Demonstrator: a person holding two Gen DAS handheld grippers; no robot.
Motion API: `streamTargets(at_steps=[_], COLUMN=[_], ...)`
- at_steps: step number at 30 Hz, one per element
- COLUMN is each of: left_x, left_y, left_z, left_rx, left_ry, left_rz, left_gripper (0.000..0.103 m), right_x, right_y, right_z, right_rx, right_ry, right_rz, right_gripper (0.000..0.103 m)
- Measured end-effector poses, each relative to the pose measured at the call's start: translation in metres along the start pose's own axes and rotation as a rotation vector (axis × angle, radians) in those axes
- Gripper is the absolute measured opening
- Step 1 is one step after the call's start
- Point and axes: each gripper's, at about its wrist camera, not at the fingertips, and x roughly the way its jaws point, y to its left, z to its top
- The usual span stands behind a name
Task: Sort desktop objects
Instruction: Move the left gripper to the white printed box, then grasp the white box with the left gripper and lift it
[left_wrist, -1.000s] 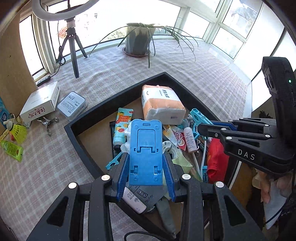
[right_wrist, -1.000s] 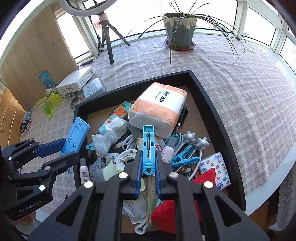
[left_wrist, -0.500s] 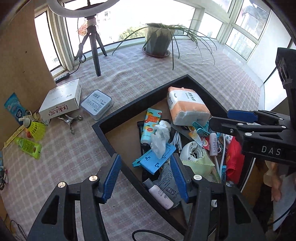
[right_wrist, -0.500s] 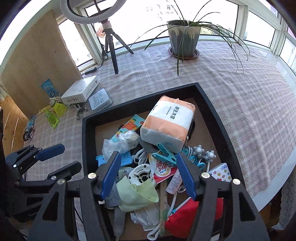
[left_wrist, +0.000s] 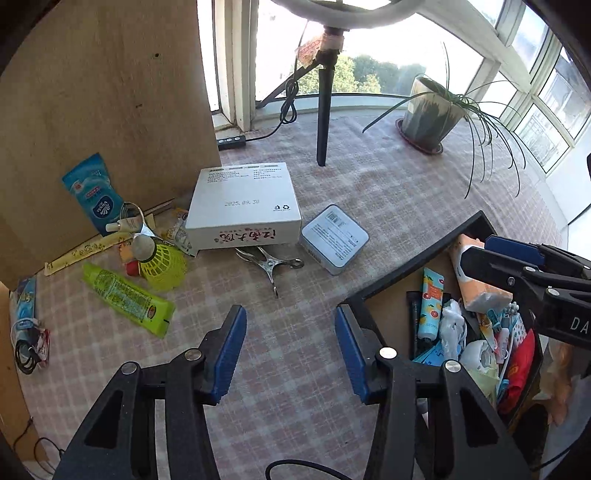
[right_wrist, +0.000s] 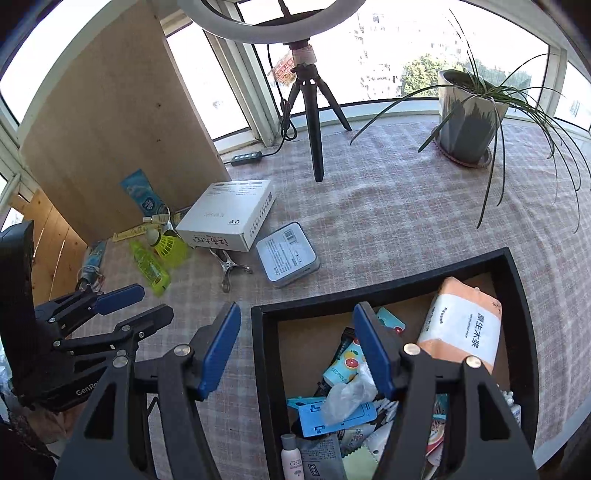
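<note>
A black tray (right_wrist: 369, 291) full of small items stands at the near right; it also shows in the left wrist view (left_wrist: 413, 258). In it lie an orange tissue pack (right_wrist: 465, 328), a blue phone stand (right_wrist: 325, 417) and several tubes and clips. My left gripper (left_wrist: 290, 343) is open and empty above the checked cloth, left of the tray. My right gripper (right_wrist: 295, 350) is open and empty over the tray's left wall. On the cloth lie a white box (left_wrist: 243, 206), a grey tin (left_wrist: 334, 238), a metal clip (left_wrist: 271, 264), a green tube (left_wrist: 129, 297) and a yellow shuttlecock (left_wrist: 160, 262).
A ring-light tripod (left_wrist: 324, 110) and a potted plant (left_wrist: 430, 114) stand at the back by the windows. A wooden board (left_wrist: 110, 92) stands at the left with a blue pouch (left_wrist: 94, 194) leaning on it. The table edge runs at the right.
Both grippers let go of their items into the tray, opened, then pulled back and swung left. The blue phone stand and blue clip now lie in the tray.
</note>
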Motion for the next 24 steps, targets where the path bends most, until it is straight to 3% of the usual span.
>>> streamTargets(at_steps=[4, 7, 8, 13, 20, 22, 24], left_x=[0.023, 0.042, 0.049, 0.084, 0.117, 0.118, 0.118], left_y=[0.036, 0.057, 0.063, 0.085, 0.093, 0.091, 0.088], left_z=[0.028, 0.048, 0.055, 0.079, 0.089, 0.09, 0.091], left_rx=[-0.052, -0.087, -0.1, -0.156, -0.162, -0.149, -0.14], left_ry=[0.013, 0.02, 0.021, 0.047, 0.07, 0.068, 0.062], left_rz=[0.03, 0.038, 0.039, 0.034, 0.013, -0.004, 0.006], left_gripper=[0.043, 0.043, 0.043, 0.043, 0.043, 0.035, 0.035], right_x=[0.037, 0.071, 0.082, 0.136, 0.188, 0.196, 0.197], right_y=[0.014, 0.022, 0.024, 0.038, 0.039, 0.038, 0.039], right_z=[0.031, 0.053, 0.059, 0.084, 0.099, 0.1, 0.101], right_rx=[0.034, 0.066, 0.076, 0.094, 0.154, 0.163, 0.167], right_ry=[0.033, 0.076, 0.088, 0.143, 0.195, 0.203, 0.193], right_rz=[0.054, 0.088, 0.096, 0.109, 0.098, 0.114, 0.113], right_gripper=[0.06, 0.042, 0.041, 0.04, 0.038, 0.035, 0.035])
